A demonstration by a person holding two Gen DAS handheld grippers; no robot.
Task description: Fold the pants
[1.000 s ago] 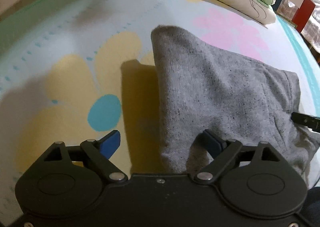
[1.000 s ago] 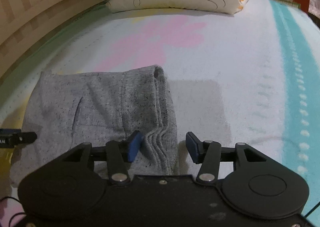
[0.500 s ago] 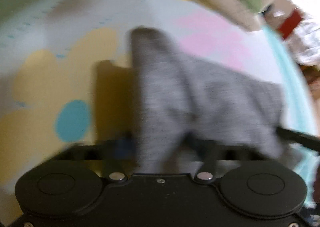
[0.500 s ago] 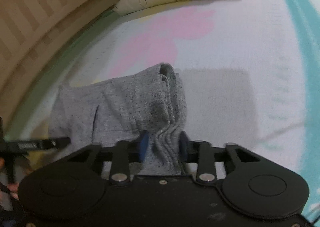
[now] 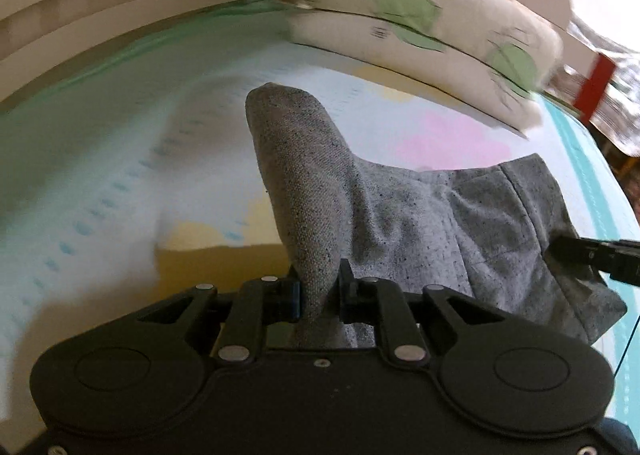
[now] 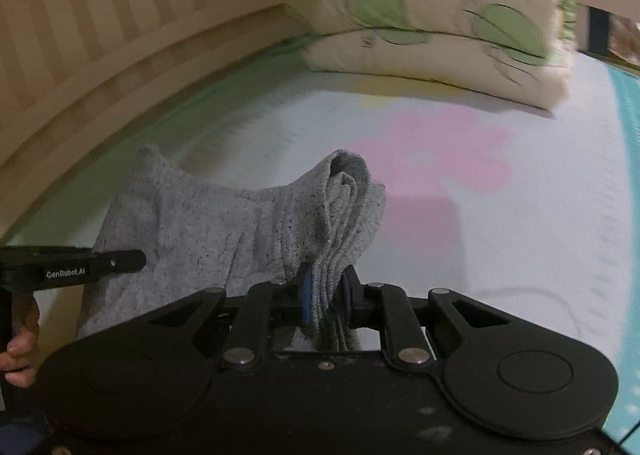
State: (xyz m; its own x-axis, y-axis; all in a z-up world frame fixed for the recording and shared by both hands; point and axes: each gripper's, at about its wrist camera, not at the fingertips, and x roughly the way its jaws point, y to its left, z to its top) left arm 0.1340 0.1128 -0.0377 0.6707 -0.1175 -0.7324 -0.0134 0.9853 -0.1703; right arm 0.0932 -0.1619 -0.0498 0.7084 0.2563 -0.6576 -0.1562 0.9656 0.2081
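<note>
On the flower-print bedsheet [image 6: 460, 191], below the stacked pillows [image 6: 440, 35], grey pants [image 5: 420, 215] hang bunched between both tools. Left gripper [image 5: 319, 291] pinches one folded edge, right gripper [image 6: 326, 295] pinches the layered edge.

Speckled grey knit pants [image 5: 400, 215], matt

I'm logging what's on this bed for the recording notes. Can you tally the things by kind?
Gray pants: 1
Folded quilt with green leaf print: 1
Flower-print bed sheet: 1
Grippers: 2, the left gripper and the right gripper, each clamped on the pants
Total: 5
</note>
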